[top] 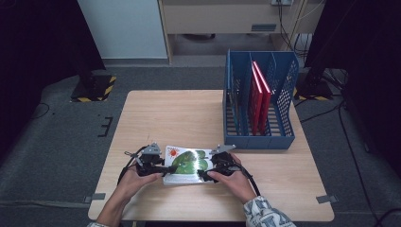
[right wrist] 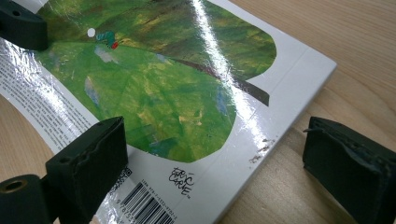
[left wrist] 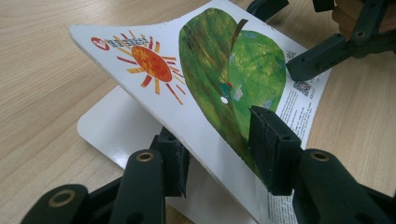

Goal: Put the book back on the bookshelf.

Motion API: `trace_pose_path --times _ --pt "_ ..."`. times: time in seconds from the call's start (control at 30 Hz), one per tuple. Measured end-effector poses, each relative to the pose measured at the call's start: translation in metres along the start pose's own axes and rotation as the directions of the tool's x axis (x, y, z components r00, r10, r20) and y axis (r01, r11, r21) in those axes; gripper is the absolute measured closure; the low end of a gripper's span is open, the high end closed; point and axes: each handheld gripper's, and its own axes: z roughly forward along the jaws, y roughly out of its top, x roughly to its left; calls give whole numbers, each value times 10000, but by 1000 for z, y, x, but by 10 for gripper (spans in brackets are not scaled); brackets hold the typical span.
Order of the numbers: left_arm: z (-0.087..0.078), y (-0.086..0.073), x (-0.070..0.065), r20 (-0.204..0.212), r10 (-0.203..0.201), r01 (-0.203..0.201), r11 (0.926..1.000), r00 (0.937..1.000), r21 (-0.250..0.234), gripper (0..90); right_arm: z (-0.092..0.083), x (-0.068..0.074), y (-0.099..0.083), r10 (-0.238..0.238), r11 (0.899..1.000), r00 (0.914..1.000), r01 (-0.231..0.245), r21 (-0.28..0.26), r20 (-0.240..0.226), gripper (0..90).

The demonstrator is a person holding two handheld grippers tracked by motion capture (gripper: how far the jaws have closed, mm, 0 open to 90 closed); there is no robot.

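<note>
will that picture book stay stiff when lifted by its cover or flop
Likely flop: the cover pinched in the left claw already bends up off the pages. Its glossy face may be slippery. It looks thin, so probably light.

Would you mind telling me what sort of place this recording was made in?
Probably a lab or studio set up for recording, not a home: a bare wooden table stands on grey carpet between dark stands with hazard-striped bases, cables trail over the floor, and a blue file rack holds books.
</note>
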Motion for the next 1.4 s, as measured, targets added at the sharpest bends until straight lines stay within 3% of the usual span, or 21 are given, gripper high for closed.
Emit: trace_pose_path --times 0.27,0.47,0.63,0.8,1.13,1.3,1.4 --pt "-5 3 -5 70 475 -473 9985 9988 -279 641 4 -6 6 120 9999 9997 -121 -22 -189 54" --pt "-5 3 -5 120 461 -457 9985 9989 -295 647 8 -7 10 266 9996 9995 -266 0 -144 49" --pt "-4 0 -1 357 -104 115 9995 9993 -293 647 9 -7 11 110 9999 9998 -110 -2 -153 47" --pt "-4 -3 5 717 -639 671 9968 9954 -430 644 9 -5 9 196 9997 9995 -199 -140 -248 47" --pt "0 -6 11 545 -1267 1282 9914 9904 -251 546 7 -4 5 52 9998 9998 -55 -173 -200 47" --pt "6 -7 10 541 -1207 1195 9926 9912 234 409 6 -5 5 133 9998 9996 -137 -157 -246 42" --pt "5 -7 10 670 -1177 1173 9930 9908 100 395 6 -4 5 114 9998 9996 -118 -176 -240 43"
